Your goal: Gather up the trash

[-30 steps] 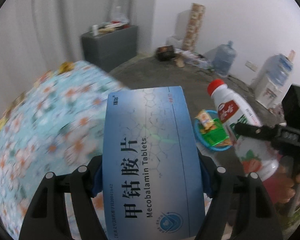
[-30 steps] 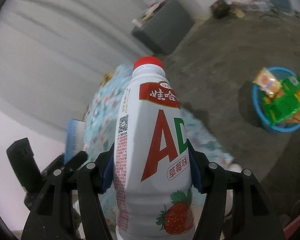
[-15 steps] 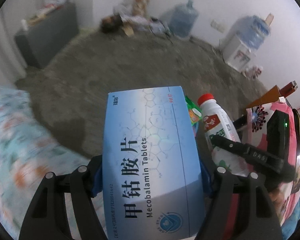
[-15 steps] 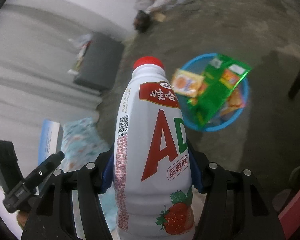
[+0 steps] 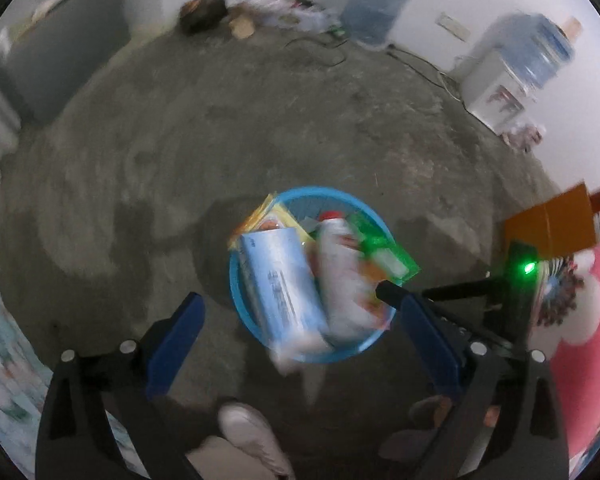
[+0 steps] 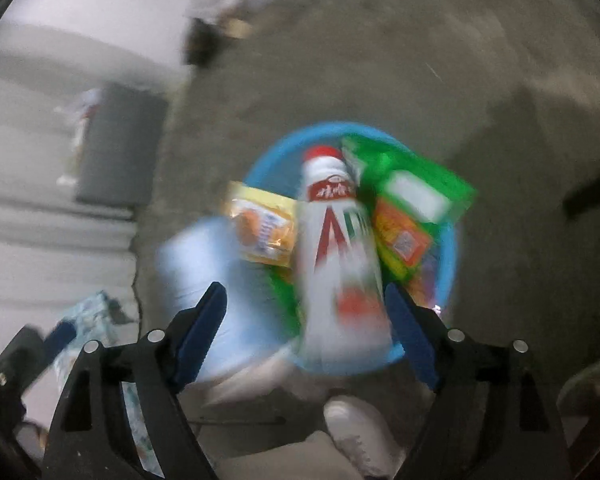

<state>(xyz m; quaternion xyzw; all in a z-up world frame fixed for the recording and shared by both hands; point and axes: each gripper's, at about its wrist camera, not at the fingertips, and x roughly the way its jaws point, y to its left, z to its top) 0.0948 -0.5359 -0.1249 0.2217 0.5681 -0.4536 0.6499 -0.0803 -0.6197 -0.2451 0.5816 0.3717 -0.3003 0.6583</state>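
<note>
Above the blue basket (image 5: 374, 342) on the floor, both the left gripper (image 5: 300, 344) and right gripper (image 6: 306, 332) are opening, gripping nothing, so the tablet box (image 5: 282, 280) and drink bottle (image 6: 338, 248) are dropping onto the wrappers.

A pale blue tablet box (image 5: 278, 280) and a white bottle (image 6: 340, 256) with red cap and strawberry print lie over a bright blue basket (image 5: 236, 288), green and orange-yellow wrappers (image 6: 416, 196) at its two o'clock, on grey mottled floor (image 5: 260, 120).
</note>
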